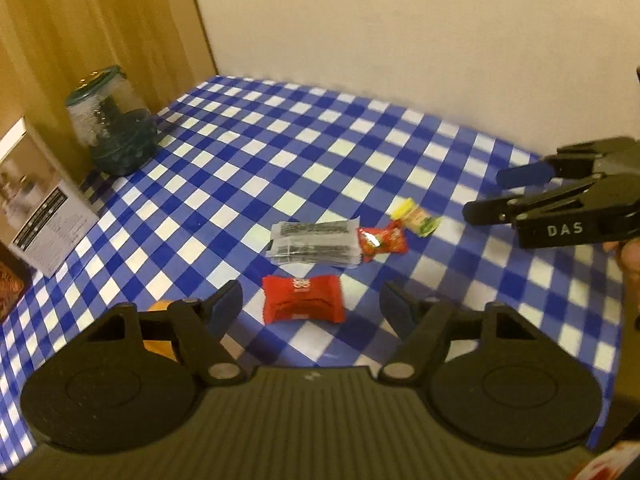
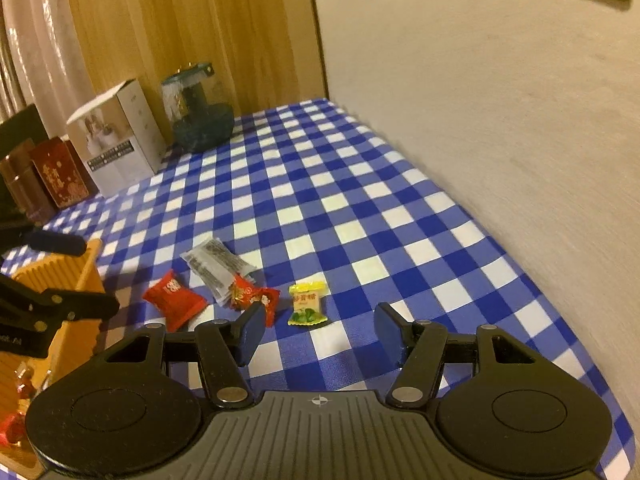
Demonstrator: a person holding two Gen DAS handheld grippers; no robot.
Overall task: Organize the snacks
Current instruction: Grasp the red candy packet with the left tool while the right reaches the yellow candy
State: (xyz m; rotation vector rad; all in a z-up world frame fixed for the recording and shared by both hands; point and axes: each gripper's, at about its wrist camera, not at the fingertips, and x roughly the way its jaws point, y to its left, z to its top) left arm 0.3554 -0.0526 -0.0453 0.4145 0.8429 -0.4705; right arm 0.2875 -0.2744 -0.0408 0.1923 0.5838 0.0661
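Observation:
Four snacks lie on the blue-and-white checked cloth. A red packet (image 1: 303,298) (image 2: 175,298) is nearest, lying just beyond the open fingers of my left gripper (image 1: 312,303) (image 2: 96,276), apart from the pads. Behind it sit a stack of clear packets with dark contents (image 1: 314,242) (image 2: 218,266), a small red candy (image 1: 382,240) (image 2: 254,296) touching that stack, and a yellow-green candy (image 1: 416,216) (image 2: 306,304). My right gripper (image 2: 320,322) (image 1: 490,194) hovers open above the cloth. The yellow-green candy lies just ahead of it, between its fingers' lines.
A ribbed wooden organizer (image 2: 60,272) stands at the left, with red wrapped candies (image 2: 16,428) in it. Along the far left edge are a glass jar with a green lid (image 1: 112,120) (image 2: 198,108), a white carton (image 2: 116,140) and a red tin (image 2: 60,176). A wall borders the table's right side.

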